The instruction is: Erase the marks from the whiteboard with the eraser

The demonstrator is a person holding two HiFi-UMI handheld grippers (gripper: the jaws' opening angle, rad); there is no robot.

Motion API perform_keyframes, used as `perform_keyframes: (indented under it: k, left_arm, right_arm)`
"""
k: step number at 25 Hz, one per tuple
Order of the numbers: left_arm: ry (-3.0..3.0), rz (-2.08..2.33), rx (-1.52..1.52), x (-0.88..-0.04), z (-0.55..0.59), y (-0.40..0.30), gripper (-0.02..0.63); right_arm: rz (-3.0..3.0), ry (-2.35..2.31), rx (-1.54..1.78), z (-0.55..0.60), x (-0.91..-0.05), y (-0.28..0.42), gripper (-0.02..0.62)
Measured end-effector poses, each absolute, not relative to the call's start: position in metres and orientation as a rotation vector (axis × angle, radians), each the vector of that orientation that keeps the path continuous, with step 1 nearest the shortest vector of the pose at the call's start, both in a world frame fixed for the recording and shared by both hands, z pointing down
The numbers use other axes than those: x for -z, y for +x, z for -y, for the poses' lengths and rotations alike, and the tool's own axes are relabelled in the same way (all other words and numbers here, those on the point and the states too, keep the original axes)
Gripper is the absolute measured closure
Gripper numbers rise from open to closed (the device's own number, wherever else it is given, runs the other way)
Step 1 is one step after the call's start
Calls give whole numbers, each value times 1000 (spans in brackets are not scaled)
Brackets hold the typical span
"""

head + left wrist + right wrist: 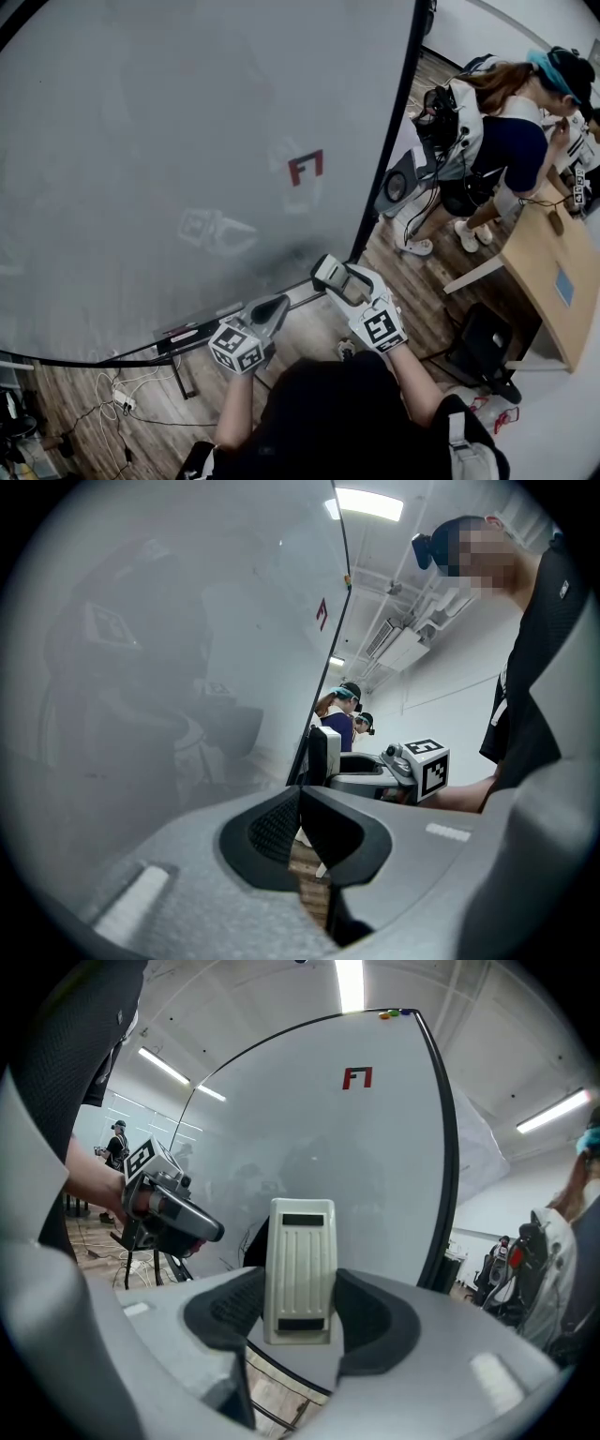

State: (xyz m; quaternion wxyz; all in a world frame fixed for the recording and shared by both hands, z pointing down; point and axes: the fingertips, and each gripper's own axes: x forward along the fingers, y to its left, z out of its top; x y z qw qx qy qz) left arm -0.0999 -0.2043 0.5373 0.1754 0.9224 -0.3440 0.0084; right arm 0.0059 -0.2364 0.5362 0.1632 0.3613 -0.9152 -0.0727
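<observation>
Right hand-held gripper (300,1321): clamped on white eraser (300,1260). Left hand-held gripper (298,827): jaws together, empty. Whiteboard (141,141): red mark (306,167) near right edge, unerased.

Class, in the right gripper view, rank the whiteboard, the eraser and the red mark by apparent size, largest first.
1. whiteboard, filling most of the view.
2. eraser, enlarged by being close to the camera.
3. red mark, smallest.

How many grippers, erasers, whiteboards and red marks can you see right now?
Gripper: 2 (left gripper, right gripper)
Eraser: 1
Whiteboard: 1
Red mark: 1
Total: 5
</observation>
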Motion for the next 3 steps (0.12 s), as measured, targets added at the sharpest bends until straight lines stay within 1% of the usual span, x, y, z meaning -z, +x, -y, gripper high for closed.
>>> perform_keyframes:
  k: [3]
  left_arm:
    - [2616,970,-25,-537,200,-105,595]
  right_arm:
    - [2608,1037,204,232,-536,2,356]
